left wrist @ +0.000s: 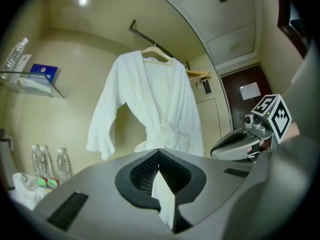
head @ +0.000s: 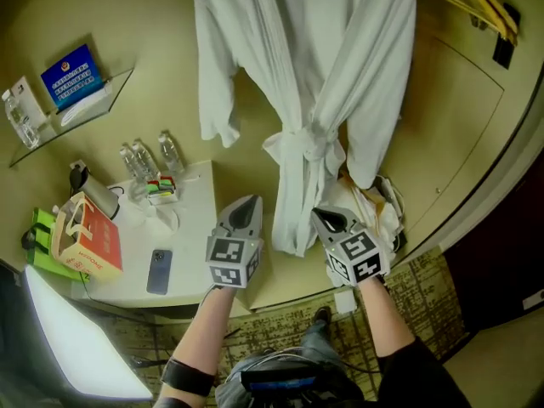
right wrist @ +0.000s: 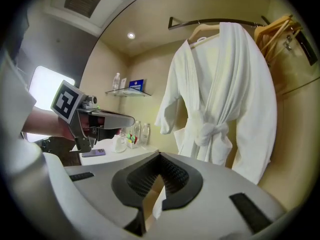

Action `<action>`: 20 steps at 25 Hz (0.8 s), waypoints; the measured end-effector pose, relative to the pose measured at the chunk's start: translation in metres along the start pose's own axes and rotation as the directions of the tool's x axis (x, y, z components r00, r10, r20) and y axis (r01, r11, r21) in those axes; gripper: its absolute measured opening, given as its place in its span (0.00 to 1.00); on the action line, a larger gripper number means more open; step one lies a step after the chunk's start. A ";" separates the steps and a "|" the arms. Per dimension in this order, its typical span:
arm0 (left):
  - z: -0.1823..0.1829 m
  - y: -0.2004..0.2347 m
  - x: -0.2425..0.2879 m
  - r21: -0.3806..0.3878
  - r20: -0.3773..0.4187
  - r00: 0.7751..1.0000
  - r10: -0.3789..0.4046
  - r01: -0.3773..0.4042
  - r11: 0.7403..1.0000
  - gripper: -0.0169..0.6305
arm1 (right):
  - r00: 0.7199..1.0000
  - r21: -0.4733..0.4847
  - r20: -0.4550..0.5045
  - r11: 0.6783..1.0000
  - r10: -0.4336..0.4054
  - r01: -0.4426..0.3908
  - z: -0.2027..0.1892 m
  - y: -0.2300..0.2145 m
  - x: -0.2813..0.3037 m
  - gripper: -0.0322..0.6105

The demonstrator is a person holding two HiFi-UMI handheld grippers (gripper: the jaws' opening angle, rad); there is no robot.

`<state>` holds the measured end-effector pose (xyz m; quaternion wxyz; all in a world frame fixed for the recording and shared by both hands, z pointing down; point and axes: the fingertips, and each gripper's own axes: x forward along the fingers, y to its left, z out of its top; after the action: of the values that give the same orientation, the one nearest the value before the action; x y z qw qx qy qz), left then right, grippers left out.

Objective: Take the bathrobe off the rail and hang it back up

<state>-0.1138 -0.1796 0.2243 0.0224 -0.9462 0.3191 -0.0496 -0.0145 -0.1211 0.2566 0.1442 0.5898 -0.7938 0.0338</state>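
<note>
The white bathrobe [head: 306, 75] hangs on a hanger [left wrist: 157, 54] from the rail [right wrist: 215, 21], tied at the waist. I hold my left gripper [head: 246, 206] and right gripper [head: 327, 219] side by side in front of it, clear of the cloth. Both have their jaws closed together on nothing. To the left, 3 water bottles [head: 144, 158] and a phone [head: 159, 270] sit on the white table [head: 191, 253].
</note>
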 end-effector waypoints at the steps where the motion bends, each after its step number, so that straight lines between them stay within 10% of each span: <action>1: 0.010 0.000 0.004 0.016 0.013 1.000 0.001 -0.002 1.000 0.03 | 1.000 -0.011 0.012 1.000 0.004 -0.004 0.011 -0.003 0.002 0.08; 16: 0.261 0.023 0.108 0.364 0.286 0.958 0.004 -0.113 0.925 0.03 | 0.953 -0.183 0.300 0.978 -0.042 0.100 0.240 -0.107 0.013 0.08; 20: 0.316 0.028 0.127 0.425 0.308 0.951 0.000 -0.138 0.894 0.16 | 0.934 -0.194 0.351 0.972 -0.060 0.135 0.294 -0.115 0.008 0.08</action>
<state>0.0035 -0.2756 -0.0820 0.2864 -0.9006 0.3262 0.0243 0.0361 -0.2291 -0.0360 0.0680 0.6065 -0.7753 -0.1626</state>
